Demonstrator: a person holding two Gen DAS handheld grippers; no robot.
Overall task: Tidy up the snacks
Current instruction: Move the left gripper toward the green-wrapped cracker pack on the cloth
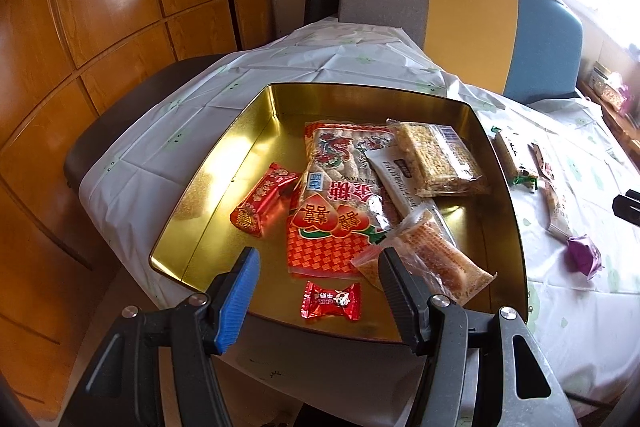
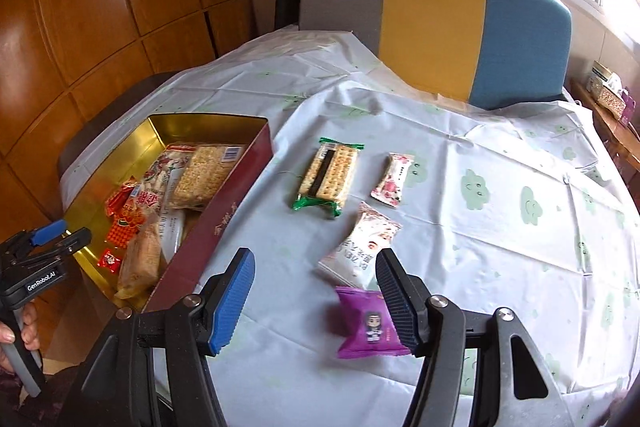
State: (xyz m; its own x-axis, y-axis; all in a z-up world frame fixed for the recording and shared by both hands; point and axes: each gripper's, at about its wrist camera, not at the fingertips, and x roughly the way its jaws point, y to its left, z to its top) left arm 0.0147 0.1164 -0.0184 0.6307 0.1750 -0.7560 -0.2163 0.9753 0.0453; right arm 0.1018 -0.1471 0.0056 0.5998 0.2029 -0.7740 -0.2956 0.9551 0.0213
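A gold-lined tin box [image 1: 224, 163] with a dark red outer wall [image 2: 224, 211] holds several snack packets, among them a big red-and-clear bag [image 1: 340, 187] and a small red candy [image 1: 331, 301]. My left gripper [image 1: 316, 291] is open and empty above the box's near edge, over the red candy; it also shows in the right wrist view [image 2: 60, 233]. My right gripper [image 2: 316, 291] is open and empty over the tablecloth. A purple packet [image 2: 368, 323] lies by its right finger. A white-pink packet [image 2: 358, 247], a cracker pack [image 2: 330, 175] and a small pink packet [image 2: 394, 179] lie beyond.
The table wears a white cloth with green clouds [image 2: 500, 219]. A grey, yellow and blue chair back [image 2: 432, 27] stands at the far edge. Wooden cabinets [image 1: 100, 27] line the left. A hand [image 2: 24, 335] holds the left gripper's handle.
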